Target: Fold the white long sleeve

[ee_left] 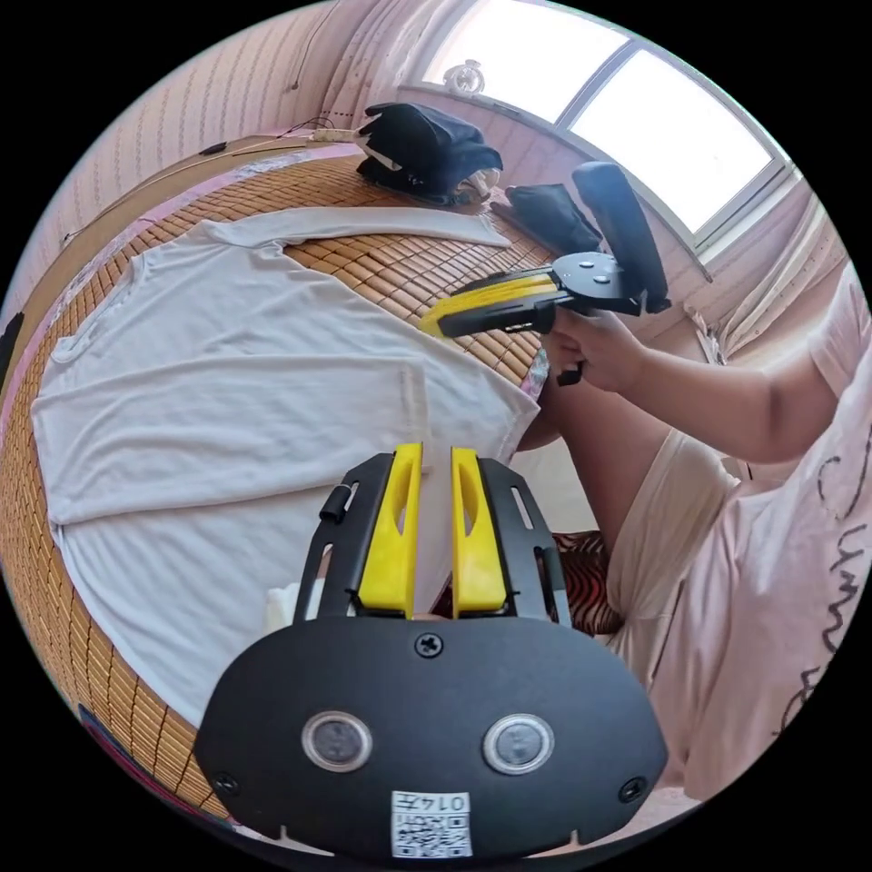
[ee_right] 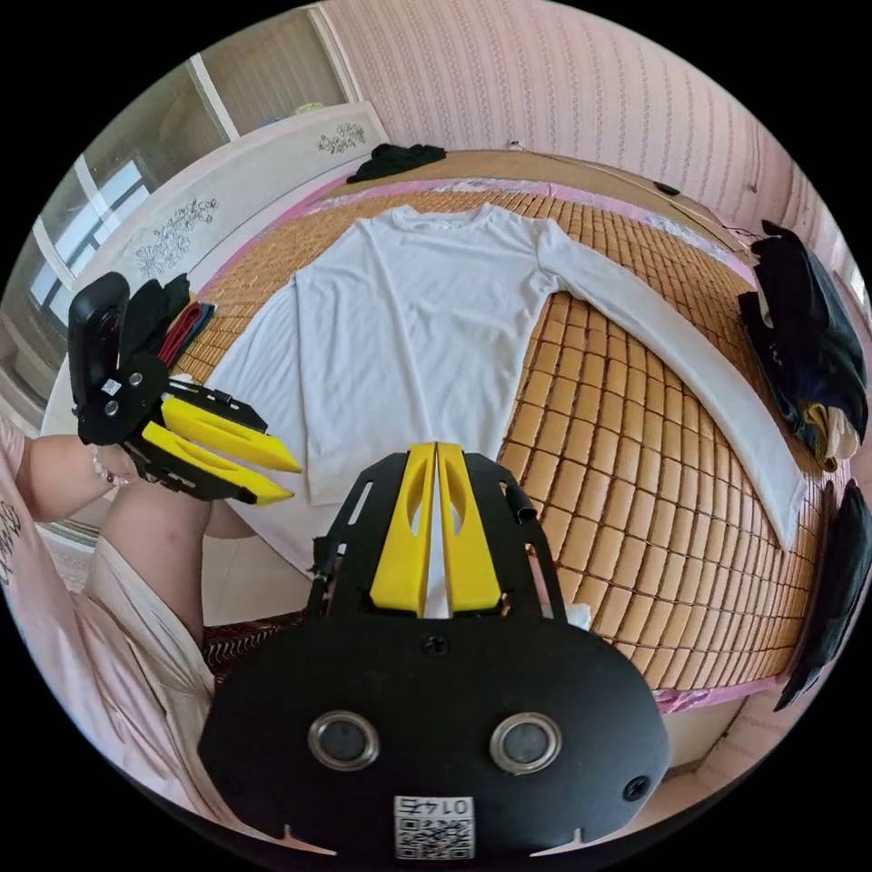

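White long sleeve [ee_right: 427, 336] spread on mat [ee_right: 627, 472]; one sleeve folded in. Left gripper [ee_left: 436, 536] slightly parted, right gripper [ee_right: 436, 536] nearly closed, both empty. Outstretched sleeve best gripped near cuff.

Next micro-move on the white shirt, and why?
Probably send the right gripper to the outstretched sleeve and fold it over the body. The white long sleeve lies flat on the bamboo mat, one sleeve already folded in, the other still out. Neither gripper holds cloth.
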